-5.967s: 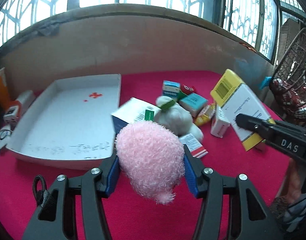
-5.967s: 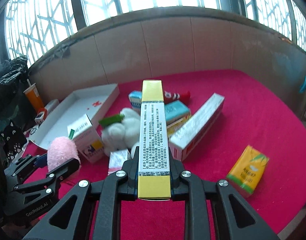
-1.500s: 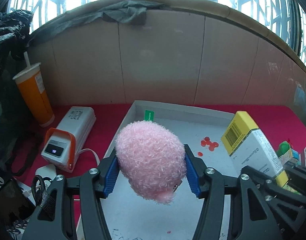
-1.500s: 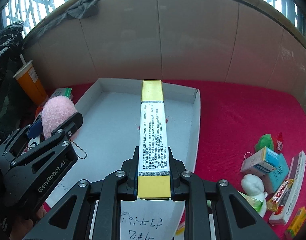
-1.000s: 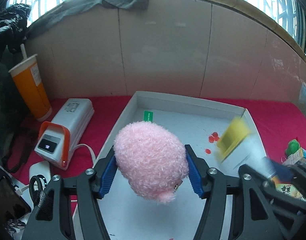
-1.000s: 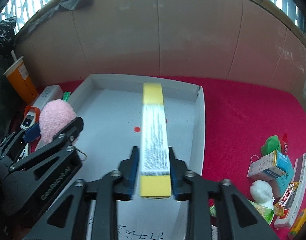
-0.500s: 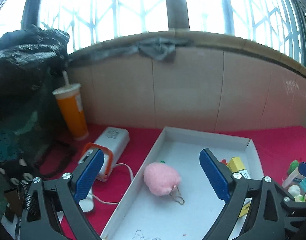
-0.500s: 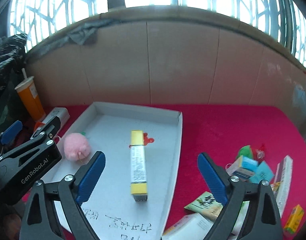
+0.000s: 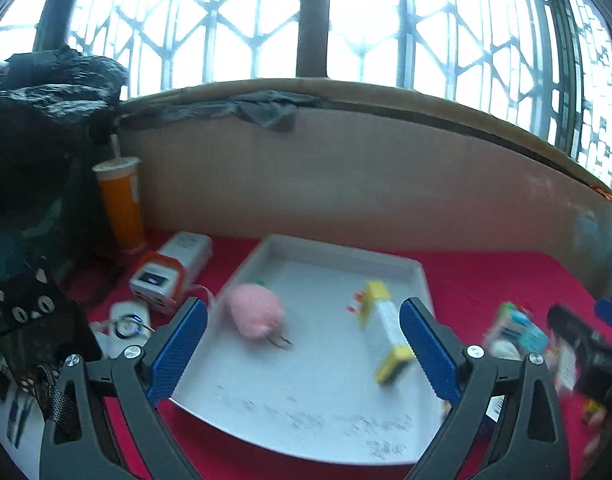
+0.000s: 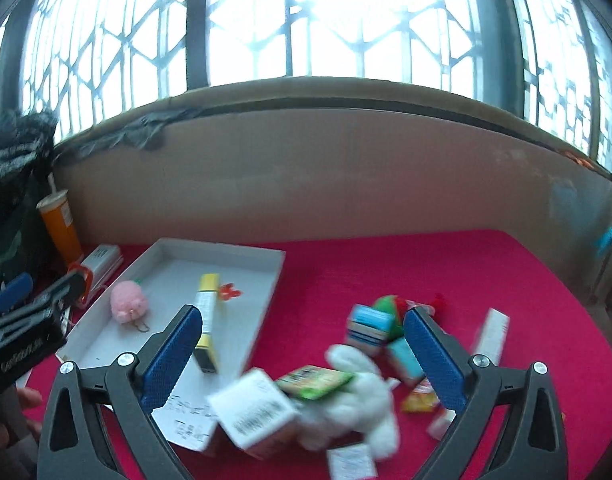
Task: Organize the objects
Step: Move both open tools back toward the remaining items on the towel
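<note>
With the pink plush [image 9: 257, 315] and the yellow-ended box [image 9: 385, 336] lying in the white tray [image 9: 337, 250], I hold both sets of jaws wide and empty, ready for the pile [image 10: 357, 384] on the red worktop [image 10: 445, 268].

pink plush [image 9: 256, 315], yellow box [image 9: 385, 336] released into tray [image 9: 337, 249]

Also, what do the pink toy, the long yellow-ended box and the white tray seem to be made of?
Pink toy: soft plush, by its fuzzy matte surface; a small metal-looking chain hangs from it.
Long box: apparently printed cardboard, by its flat faces, sharp edges and print.
White tray: probably matte cardboard or paperboard, by its thin folded walls; the blur leaves this open.
</note>
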